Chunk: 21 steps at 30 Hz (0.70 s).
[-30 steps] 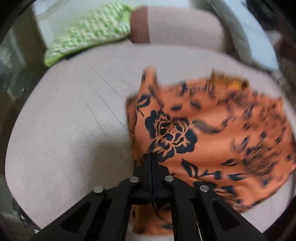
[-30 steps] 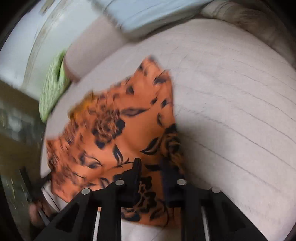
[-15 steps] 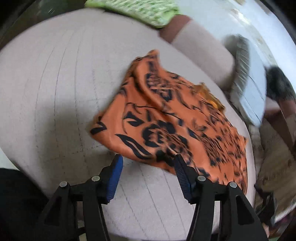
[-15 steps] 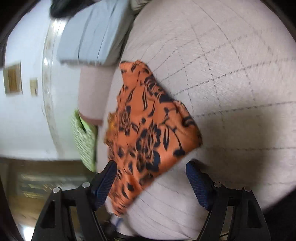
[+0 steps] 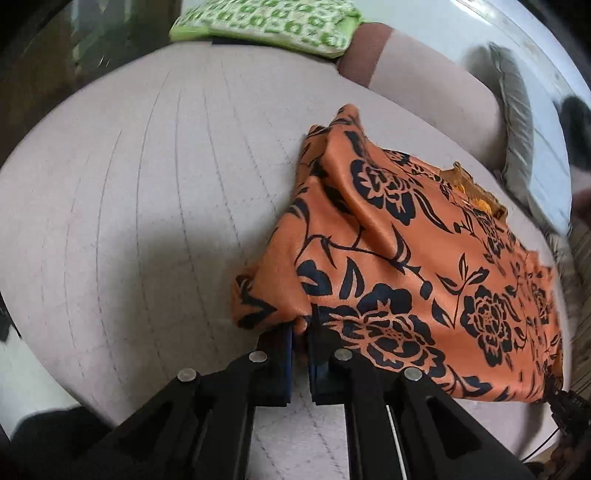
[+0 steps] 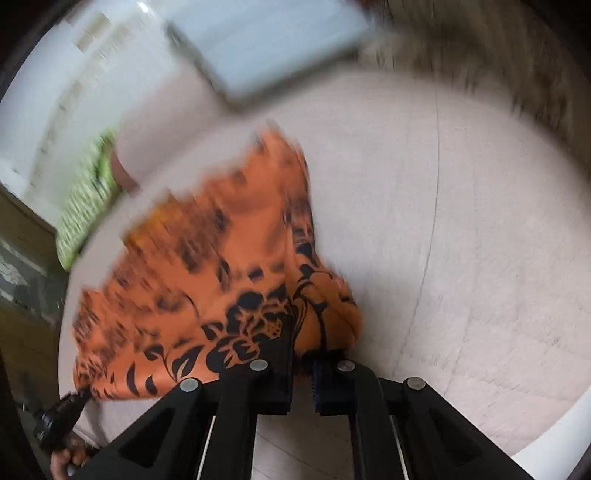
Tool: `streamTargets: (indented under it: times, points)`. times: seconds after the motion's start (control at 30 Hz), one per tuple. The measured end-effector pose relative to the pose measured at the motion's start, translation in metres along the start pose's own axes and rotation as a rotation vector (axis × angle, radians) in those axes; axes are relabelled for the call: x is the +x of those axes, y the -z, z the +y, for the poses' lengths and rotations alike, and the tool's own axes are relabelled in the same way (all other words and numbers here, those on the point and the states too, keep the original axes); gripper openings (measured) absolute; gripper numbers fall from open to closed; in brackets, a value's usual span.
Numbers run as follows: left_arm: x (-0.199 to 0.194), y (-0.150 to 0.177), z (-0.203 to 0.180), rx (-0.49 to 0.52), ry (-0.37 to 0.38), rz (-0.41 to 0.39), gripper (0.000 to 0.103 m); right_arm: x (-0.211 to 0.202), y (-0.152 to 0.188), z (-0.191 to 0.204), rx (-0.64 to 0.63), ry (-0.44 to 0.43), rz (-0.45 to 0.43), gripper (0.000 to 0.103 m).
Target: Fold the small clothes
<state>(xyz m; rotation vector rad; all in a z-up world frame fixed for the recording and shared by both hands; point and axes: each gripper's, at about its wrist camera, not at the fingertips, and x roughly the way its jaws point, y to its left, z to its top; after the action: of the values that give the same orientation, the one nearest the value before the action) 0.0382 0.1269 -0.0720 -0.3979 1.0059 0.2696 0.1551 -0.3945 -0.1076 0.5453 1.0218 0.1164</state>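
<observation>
An orange garment with black flowers lies partly folded on a pale quilted cushion. My left gripper is shut on the garment's near left corner. In the right wrist view, which is blurred, the same garment spreads to the left. My right gripper is shut on its near right corner. The other gripper's tip shows at the garment's far left corner.
A green patterned pillow lies at the back. A grey and light blue cushion leans at the back right. The sofa's backrest runs behind the garment. The cushion's front edge is near.
Half a second ago both grippers were open just short of the garment's near corners. Now both have moved in and shut on those corners. The right view is swinging.
</observation>
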Motion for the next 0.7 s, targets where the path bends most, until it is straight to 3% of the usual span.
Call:
streamTargets:
  times: [0.07,0.13,0.2,0.27,0.37,0.43,0.5,0.57,0.63,0.7]
  points:
    - [-0.007,-0.005,-0.003,0.006,0.01,0.003,0.009,-0.009,-0.007,-0.001,0.021,-0.068,-0.026,0.01]
    - [-0.009,-0.01,0.001,-0.031,0.058,0.037,0.014,-0.012,-0.009,-0.007,0.068,-0.107,-0.008,0.017]
    - [-0.018,-0.011,0.007,-0.056,0.091,0.046,0.017,-0.019,-0.009,-0.019,0.128,-0.169,0.003,0.017]
    - [-0.035,-0.011,0.013,-0.061,0.079,0.013,0.025,-0.031,-0.003,-0.027,0.14,-0.172,-0.022,0.017]
    - [-0.06,-0.015,0.011,-0.051,0.016,-0.086,0.047,-0.058,0.002,-0.034,0.169,-0.151,-0.104,0.018]
    - [-0.071,-0.024,-0.001,-0.002,0.005,-0.146,0.048,-0.076,-0.001,-0.03,0.171,-0.189,-0.16,0.02]
    - [-0.074,-0.031,-0.019,0.07,0.013,-0.173,0.057,-0.086,-0.009,-0.013,0.126,-0.23,-0.193,0.02]
    - [-0.07,-0.037,-0.036,0.124,0.041,-0.182,0.06,-0.082,-0.019,0.005,0.071,-0.284,-0.175,0.031]
    - [-0.057,-0.041,-0.053,0.18,0.051,-0.174,0.061,-0.064,-0.028,0.016,0.044,-0.34,-0.13,0.07]
    - [-0.043,-0.041,-0.062,0.22,0.043,-0.154,0.061,-0.035,-0.038,0.014,0.048,-0.318,-0.083,0.072]
